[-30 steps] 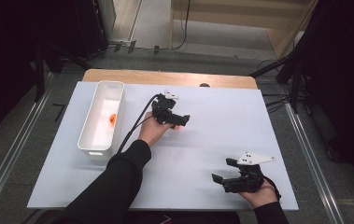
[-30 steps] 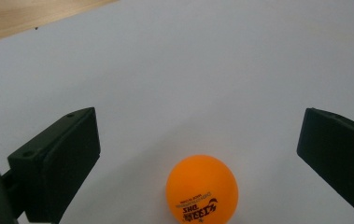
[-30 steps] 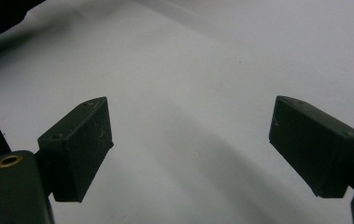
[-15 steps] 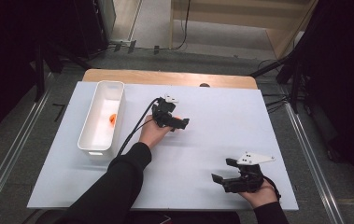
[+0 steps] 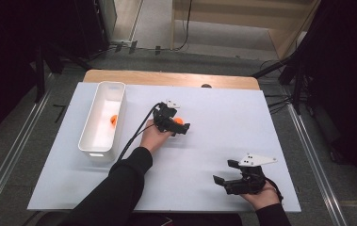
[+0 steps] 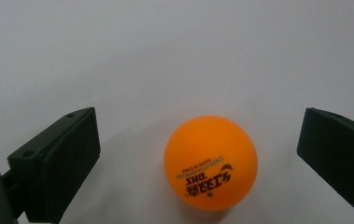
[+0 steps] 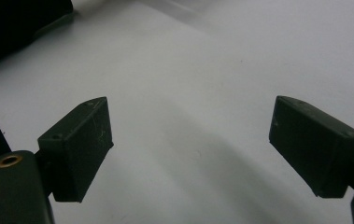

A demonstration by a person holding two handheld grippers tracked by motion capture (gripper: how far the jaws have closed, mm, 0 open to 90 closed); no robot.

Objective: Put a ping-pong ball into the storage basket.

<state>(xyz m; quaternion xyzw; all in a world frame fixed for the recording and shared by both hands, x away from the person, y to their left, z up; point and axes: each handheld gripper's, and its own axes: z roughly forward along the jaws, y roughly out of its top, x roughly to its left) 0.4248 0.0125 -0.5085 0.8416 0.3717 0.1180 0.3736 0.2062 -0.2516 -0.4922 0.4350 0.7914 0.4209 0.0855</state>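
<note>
An orange ping-pong ball (image 6: 210,161) with dark print lies on the white table between the wide-apart jaws of my left gripper (image 6: 198,154), touching neither. From the high view the same ball (image 5: 179,121) peeks out beside the left gripper (image 5: 182,125) near the table's middle. A second orange ball (image 5: 114,120) rests inside the white bin (image 5: 101,92) at the left. My right gripper (image 5: 224,174) sits open low at the near right of the table; in the right gripper view (image 7: 191,144) only bare white table lies between its jaws.
The white table top (image 5: 223,117) stretches wide around both hands, with a wooden strip (image 5: 166,78) along its far edge. A black cable (image 5: 136,134) trails from the left gripper along the forearm. Dark floor and metal rails flank the table.
The left gripper has shifted slightly toward the near right and now straddles the orange ball. The right gripper has stayed put.
</note>
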